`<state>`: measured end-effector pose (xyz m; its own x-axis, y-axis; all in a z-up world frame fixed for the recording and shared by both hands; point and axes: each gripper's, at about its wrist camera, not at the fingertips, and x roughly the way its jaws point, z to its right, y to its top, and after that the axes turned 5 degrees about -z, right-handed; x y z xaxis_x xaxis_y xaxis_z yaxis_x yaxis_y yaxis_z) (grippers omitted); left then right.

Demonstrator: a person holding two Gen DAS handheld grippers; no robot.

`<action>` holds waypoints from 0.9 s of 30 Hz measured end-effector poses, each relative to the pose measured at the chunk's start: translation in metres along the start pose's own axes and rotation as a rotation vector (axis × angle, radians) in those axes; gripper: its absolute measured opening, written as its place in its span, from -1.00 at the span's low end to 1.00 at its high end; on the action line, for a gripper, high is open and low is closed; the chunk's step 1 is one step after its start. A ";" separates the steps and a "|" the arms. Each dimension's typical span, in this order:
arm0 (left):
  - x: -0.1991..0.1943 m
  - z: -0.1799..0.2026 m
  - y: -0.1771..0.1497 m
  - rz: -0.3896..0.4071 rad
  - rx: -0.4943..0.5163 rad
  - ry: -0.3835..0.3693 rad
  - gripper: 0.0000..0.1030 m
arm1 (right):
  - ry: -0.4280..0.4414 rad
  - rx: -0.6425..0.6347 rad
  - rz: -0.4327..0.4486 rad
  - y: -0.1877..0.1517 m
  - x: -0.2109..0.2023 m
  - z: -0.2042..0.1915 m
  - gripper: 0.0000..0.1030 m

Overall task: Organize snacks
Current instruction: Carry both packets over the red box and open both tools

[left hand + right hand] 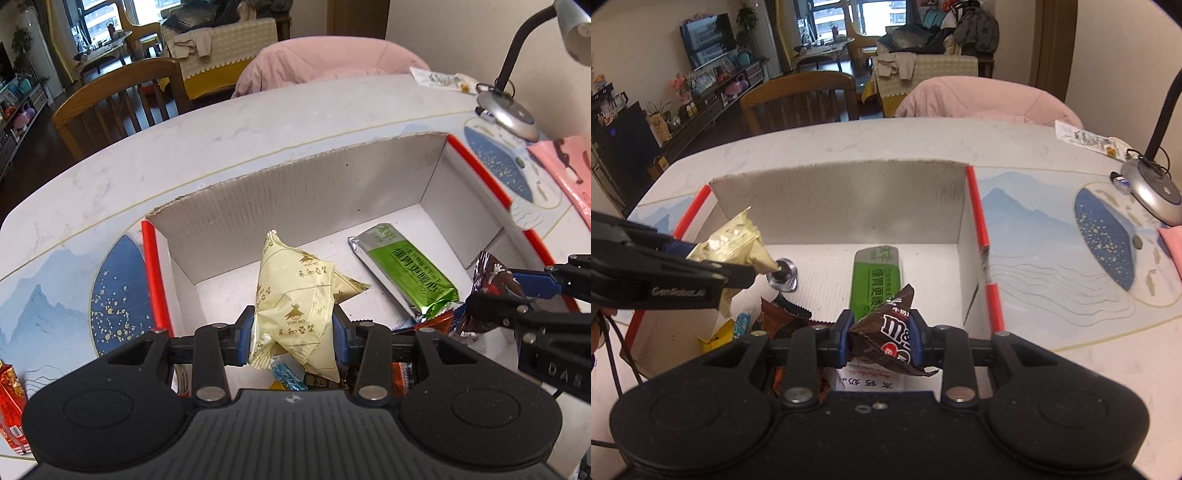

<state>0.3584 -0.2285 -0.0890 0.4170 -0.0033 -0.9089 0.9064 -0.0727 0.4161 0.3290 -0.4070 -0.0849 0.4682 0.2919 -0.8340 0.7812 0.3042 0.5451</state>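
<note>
My left gripper is shut on a cream soy-milk packet, held over the near left part of an open cardboard box. The same packet and left gripper show at the left of the right wrist view. My right gripper is shut on a brown chocolate packet, held over the near right side of the box; in the left wrist view that packet is at the right. A green and silver bar lies on the box floor.
Several small snacks lie at the box's near end: an orange-brown packet, a blue candy, a silver-wrapped piece. A red packet lies outside at left. A desk lamp base and a pink item sit at right. A wooden chair stands beyond the table.
</note>
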 end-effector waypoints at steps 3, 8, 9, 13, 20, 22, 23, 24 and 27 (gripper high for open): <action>0.008 0.004 0.000 -0.032 0.011 -0.004 -0.20 | 0.004 0.000 -0.014 -0.001 0.005 0.001 -0.44; 0.011 0.012 0.000 -0.051 0.042 -0.004 -0.20 | 0.015 -0.003 -0.031 -0.003 0.008 0.003 -0.44; 0.012 0.013 0.000 -0.059 0.046 -0.007 -0.20 | 0.015 -0.003 -0.035 -0.003 0.008 0.003 -0.44; 0.013 0.016 -0.003 -0.075 0.061 0.001 -0.20 | 0.022 0.001 -0.042 -0.004 0.009 0.004 -0.42; 0.010 0.020 -0.010 -0.078 0.072 0.011 -0.17 | 0.025 0.018 -0.052 -0.008 0.008 0.007 -0.24; 0.006 0.018 -0.012 -0.070 0.066 0.005 -0.15 | 0.024 0.015 -0.048 -0.010 0.006 0.006 -0.15; 0.004 0.018 -0.013 -0.065 0.063 -0.002 -0.14 | 0.024 0.014 -0.045 -0.010 0.004 0.005 -0.12; 0.001 0.018 -0.014 -0.061 0.061 -0.010 -0.13 | 0.022 0.012 -0.043 -0.010 0.001 0.004 -0.07; -0.009 0.016 -0.017 -0.037 0.059 -0.023 -0.03 | 0.019 0.000 -0.023 -0.011 -0.007 -0.001 0.09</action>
<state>0.3380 -0.2433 -0.0887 0.3812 -0.0229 -0.9242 0.9152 -0.1318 0.3808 0.3164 -0.4121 -0.0849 0.4424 0.3022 -0.8444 0.7915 0.3112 0.5261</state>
